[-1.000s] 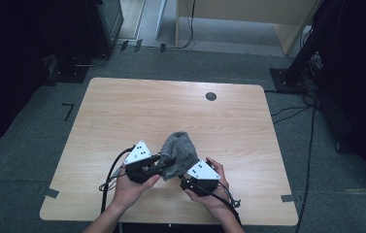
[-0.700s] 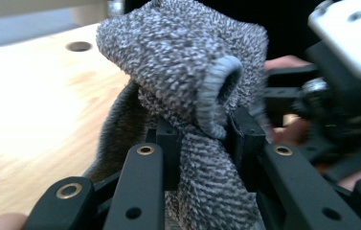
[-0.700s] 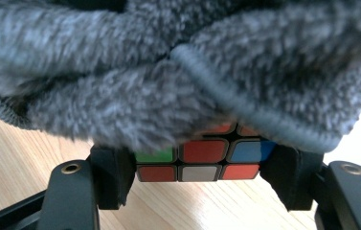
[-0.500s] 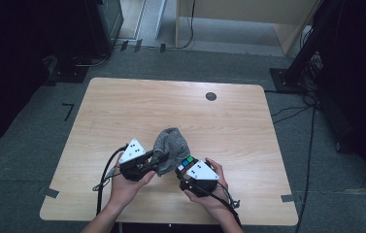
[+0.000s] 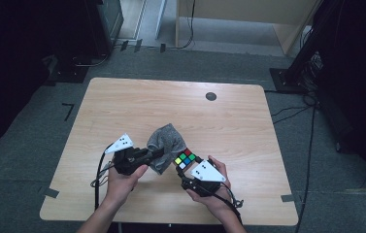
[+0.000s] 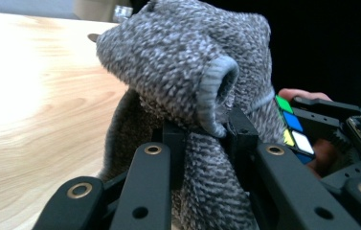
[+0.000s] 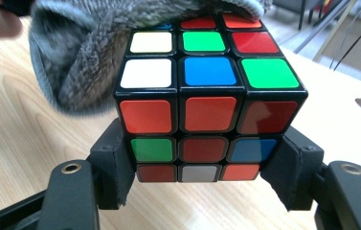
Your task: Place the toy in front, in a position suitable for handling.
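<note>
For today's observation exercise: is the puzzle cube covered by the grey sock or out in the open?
Mostly out: the puzzle cube shows its coloured faces, with the grey sock draped over only its far edge.

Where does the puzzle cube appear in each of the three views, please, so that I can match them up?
High view: the puzzle cube sits low and centre, just ahead of the right gripper.
Left gripper view: a strip of its coloured tiles shows at the right, behind the cloth.
Right gripper view: it fills the centre, clamped between the jaws.
Shared landmark: the grey cloth against the cube, held by the left gripper.
</note>
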`<state>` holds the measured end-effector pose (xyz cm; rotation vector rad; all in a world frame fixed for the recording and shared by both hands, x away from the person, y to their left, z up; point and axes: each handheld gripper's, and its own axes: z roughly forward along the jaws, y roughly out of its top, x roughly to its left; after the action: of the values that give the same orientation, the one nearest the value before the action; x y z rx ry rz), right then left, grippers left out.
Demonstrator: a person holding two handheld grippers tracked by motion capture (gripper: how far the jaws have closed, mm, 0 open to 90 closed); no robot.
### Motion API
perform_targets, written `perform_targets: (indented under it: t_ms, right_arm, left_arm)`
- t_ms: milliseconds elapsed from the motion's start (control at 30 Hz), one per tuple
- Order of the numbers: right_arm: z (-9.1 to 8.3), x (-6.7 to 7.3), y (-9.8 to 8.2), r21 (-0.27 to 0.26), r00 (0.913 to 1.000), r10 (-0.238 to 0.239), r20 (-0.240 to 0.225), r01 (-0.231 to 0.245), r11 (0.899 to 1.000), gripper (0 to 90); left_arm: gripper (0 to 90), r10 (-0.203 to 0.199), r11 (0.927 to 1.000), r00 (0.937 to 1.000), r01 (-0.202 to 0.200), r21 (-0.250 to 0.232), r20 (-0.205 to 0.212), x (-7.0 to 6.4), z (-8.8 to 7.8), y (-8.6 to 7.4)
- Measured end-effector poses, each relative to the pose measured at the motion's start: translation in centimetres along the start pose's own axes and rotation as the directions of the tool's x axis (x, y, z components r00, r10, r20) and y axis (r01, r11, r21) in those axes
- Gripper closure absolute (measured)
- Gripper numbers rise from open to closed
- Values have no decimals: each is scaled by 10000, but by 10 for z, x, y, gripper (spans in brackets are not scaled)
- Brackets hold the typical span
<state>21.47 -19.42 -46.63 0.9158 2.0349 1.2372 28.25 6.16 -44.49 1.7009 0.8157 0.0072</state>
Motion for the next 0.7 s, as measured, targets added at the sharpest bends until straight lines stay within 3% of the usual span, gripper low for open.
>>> perform_targets:
  t_ms: [67, 167, 233, 300, 367, 433, 533, 633, 700]
  right_arm:
    - [-4, -2, 2, -255, 9999, -141, 57, 142, 9996, 347]
    - [-10, -6, 5, -572, 9999, 99, 77, -95, 9983, 347]
    - [-14, -11, 7, -936, 9979, 536, -360, -568, 9940, 347]
    - [-14, -11, 6, -819, 9981, 294, -551, -338, 9961, 347]
    - [-13, -10, 5, -765, 9979, 240, -597, -285, 9967, 347]
    - [-10, -7, 4, -617, 9979, 108, -646, -148, 9980, 347]
    - [-12, -1, 7, -811, 9968, -211, -772, 148, 9966, 347]
    - [-16, 0, 11, -995, 9967, -334, -746, 258, 9947, 347]
    - [-17, -1, 10, -1086, 9966, -328, -760, 244, 9938, 347]
  left_arm:
    - [760, -122, 9995, 9998, 118, 286, 134, 3, 2, -1]
    - [761, -472, 9975, 9976, 444, 553, 502, 7, 6, -4]
    - [760, -362, 9970, 9985, 332, 701, 422, 7, 8, -6]
    - [760, -462, 9971, 9975, 428, 628, 533, 7, 7, -5]
    - [760, -970, 9953, 9867, 960, 142, 1301, 11, 0, -1]
    - [760, -1093, 9929, 9783, 1157, -268, 1762, 11, -5, 3]
    - [756, -1017, 9948, 9843, 1004, 160, 1444, 13, -2, 1]
    - [755, -1381, 9889, 9808, 1289, 740, 1375, 18, 7, -6]
    - [754, -1451, 9886, 9774, 1370, 625, 1536, 18, 5, -6]
